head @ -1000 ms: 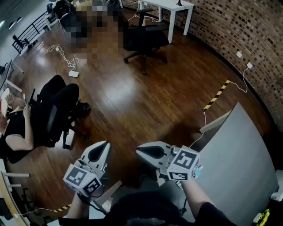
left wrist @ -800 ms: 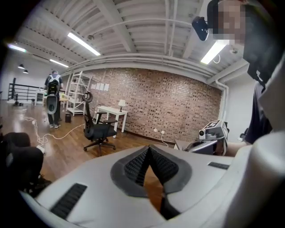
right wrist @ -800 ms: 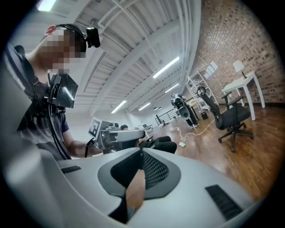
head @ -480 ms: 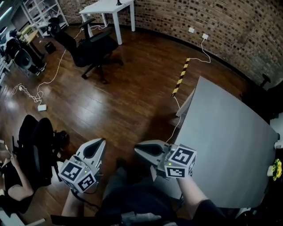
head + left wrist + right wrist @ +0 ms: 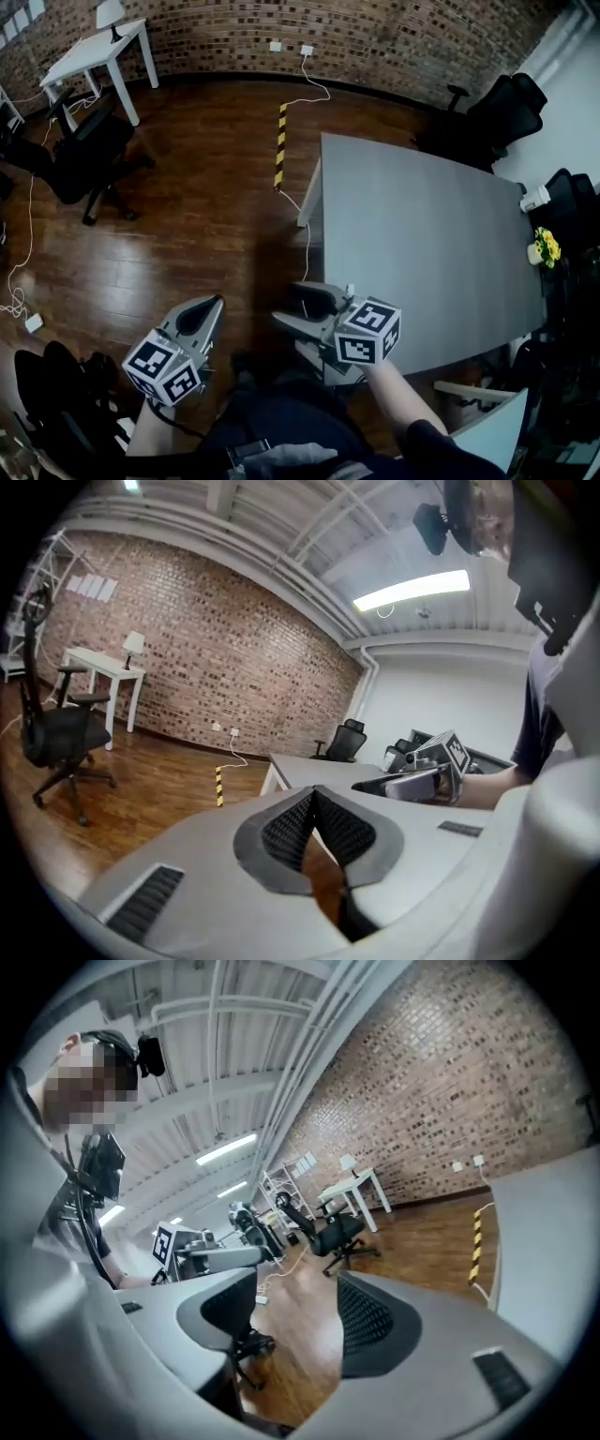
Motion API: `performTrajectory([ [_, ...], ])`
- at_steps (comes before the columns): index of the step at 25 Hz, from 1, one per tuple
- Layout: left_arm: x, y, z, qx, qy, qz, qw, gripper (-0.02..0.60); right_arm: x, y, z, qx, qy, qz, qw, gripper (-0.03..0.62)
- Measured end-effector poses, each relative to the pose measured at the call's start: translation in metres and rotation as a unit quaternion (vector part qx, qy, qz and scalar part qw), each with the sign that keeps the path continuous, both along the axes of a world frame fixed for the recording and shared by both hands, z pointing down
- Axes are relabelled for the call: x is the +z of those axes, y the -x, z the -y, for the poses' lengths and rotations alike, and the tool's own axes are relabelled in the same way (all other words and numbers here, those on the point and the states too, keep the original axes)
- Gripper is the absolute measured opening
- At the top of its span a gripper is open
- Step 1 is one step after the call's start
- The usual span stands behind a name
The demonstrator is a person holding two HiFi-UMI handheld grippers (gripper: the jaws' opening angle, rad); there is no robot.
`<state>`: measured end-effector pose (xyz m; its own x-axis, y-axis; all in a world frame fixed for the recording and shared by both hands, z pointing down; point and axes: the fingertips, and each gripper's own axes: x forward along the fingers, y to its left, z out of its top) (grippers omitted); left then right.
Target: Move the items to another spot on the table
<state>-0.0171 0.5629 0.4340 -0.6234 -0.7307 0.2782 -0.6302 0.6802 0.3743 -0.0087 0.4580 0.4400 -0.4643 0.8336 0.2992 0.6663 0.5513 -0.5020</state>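
Head view: left gripper [image 5: 208,309] pressed together, empty; right gripper [image 5: 292,309] empty, its jaws have just been opening, judged readying for a pick; both short of the grey table [image 5: 422,234]; yellow flowers [image 5: 545,246] at its far edge, well apart; black chairs [image 5: 502,108] crowd beyond.

The view swings round, so the grey bench [image 5: 422,234] now spreads broad ahead of the right gripper [image 5: 292,307], whose jaws have just been opening with nothing between them. The white desk [image 5: 98,47] shifts into the top left corner.
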Motion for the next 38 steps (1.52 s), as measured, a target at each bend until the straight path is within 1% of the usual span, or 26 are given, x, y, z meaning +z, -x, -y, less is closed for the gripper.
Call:
performTrajectory([
  [1, 0.001, 0.003, 0.002, 0.017, -0.006, -0.002, 0.9998, 0.008, 0.002, 0.001, 0.003, 0.017, -0.019, 0.003, 1.0, 0.287],
  [4, 0.007, 0.015, 0.025, 0.082, -0.009, -0.002, 0.9966, 0.008, 0.007, 0.004, 0.026, 0.077, -0.059, 0.004, 0.995, 0.291],
  [6, 0.012, 0.019, 0.056, 0.134, -0.004, -0.003, 0.9909, 0.008, 0.017, -0.001, 0.054, 0.122, -0.091, -0.003, 0.988, 0.291],
  [8, 0.014, 0.021, 0.093, 0.188, 0.009, 0.003, 0.9821, 0.008, 0.032, -0.012, 0.088, 0.162, -0.131, -0.016, 0.978, 0.291],
  [10, 0.014, 0.024, 0.13, 0.239, 0.022, 0.011, 0.9707, 0.008, 0.051, -0.024, 0.12, 0.202, -0.16, -0.036, 0.966, 0.291],
  [11, 0.015, 0.025, 0.148, 0.261, 0.027, 0.015, 0.9647, 0.008, 0.06, -0.03, 0.135, 0.221, -0.167, -0.047, 0.96, 0.291],
  [14, 0.018, 0.019, 0.203, 0.312, 0.042, 0.022, 0.9487, 0.008, 0.08, -0.048, 0.175, 0.264, -0.165, -0.073, 0.947, 0.293],
  [16, 0.021, 0.01, 0.234, 0.339, 0.058, 0.031, 0.9386, 0.008, 0.091, -0.062, 0.193, 0.279, -0.162, -0.087, 0.942, 0.292],
  [19, 0.024, 0.004, 0.267, 0.37, 0.081, 0.045, 0.9246, 0.008, 0.103, -0.075, 0.206, 0.277, -0.169, -0.109, 0.94, 0.293],
  [21, 0.029, 0.002, 0.278, 0.396, 0.092, 0.044, 0.9123, 0.005, 0.109, -0.076, 0.208, 0.285, -0.167, -0.119, 0.936, 0.292],
  [23, 0.04, 0.004, 0.283, 0.424, 0.101, 0.036, 0.8993, 0.006, 0.117, -0.074, 0.206, 0.3, -0.167, -0.133, 0.93, 0.293],
  [25, 0.052, 0.011, 0.287, 0.443, 0.103, 0.022, 0.8903, 0.005, 0.127, -0.068, 0.209, 0.311, -0.181, -0.151, 0.921, 0.293],
  [27, 0.063, 0.015, 0.292, 0.466, 0.103, 0.009, 0.8789, 0.005, 0.138, -0.063, 0.217, 0.326, -0.202, -0.167, 0.908, 0.293],
  [31, 0.081, 0.011, 0.302, 0.526, 0.103, -0.002, 0.8444, 0.005, 0.163, -0.07, 0.229, 0.367, -0.235, -0.205, 0.877, 0.293],
  [33, 0.086, 0.011, 0.306, 0.547, 0.102, -0.009, 0.8308, 0.005, 0.172, -0.072, 0.229, 0.377, -0.239, -0.222, 0.867, 0.293],
  [35, 0.09, 0.008, 0.311, 0.564, 0.103, -0.008, 0.8193, 0.005, 0.179, -0.076, 0.231, 0.383, -0.24, -0.233, 0.861, 0.293],
  [38, 0.099, -0.001, 0.317, 0.582, 0.105, -0.016, 0.8064, 0.005, 0.193, -0.088, 0.235, 0.388, -0.254, -0.248, 0.851, 0.293],
])
